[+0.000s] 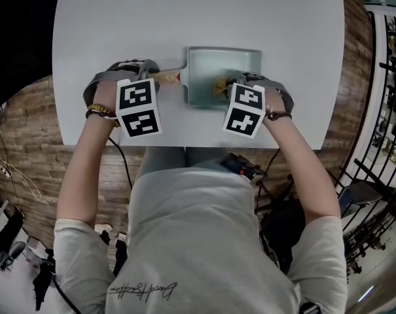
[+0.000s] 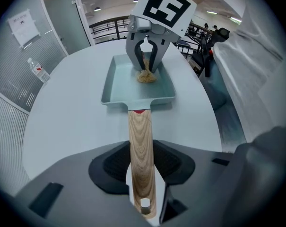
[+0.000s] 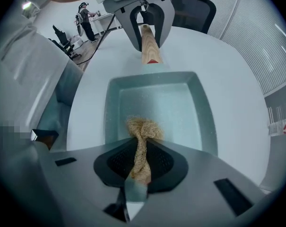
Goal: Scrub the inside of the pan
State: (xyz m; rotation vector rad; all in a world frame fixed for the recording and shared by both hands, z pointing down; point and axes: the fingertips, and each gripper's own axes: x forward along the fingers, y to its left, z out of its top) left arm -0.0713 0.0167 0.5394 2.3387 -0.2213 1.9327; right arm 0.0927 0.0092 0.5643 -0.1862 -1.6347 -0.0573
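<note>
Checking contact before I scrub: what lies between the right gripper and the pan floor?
A tan fibre scrubber, clamped in the right gripper, its bunched end down in the pan. The right gripper view shows it.

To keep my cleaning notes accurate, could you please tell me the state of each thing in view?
pan: flat on the table, open side up.
wooden handle: clamped, pointing towards the left gripper.
fibre scrubber: clamped, bunched end down inside the pan.
left gripper: shut on the wooden handle.
right gripper: shut on the fibre scrubber.
</note>
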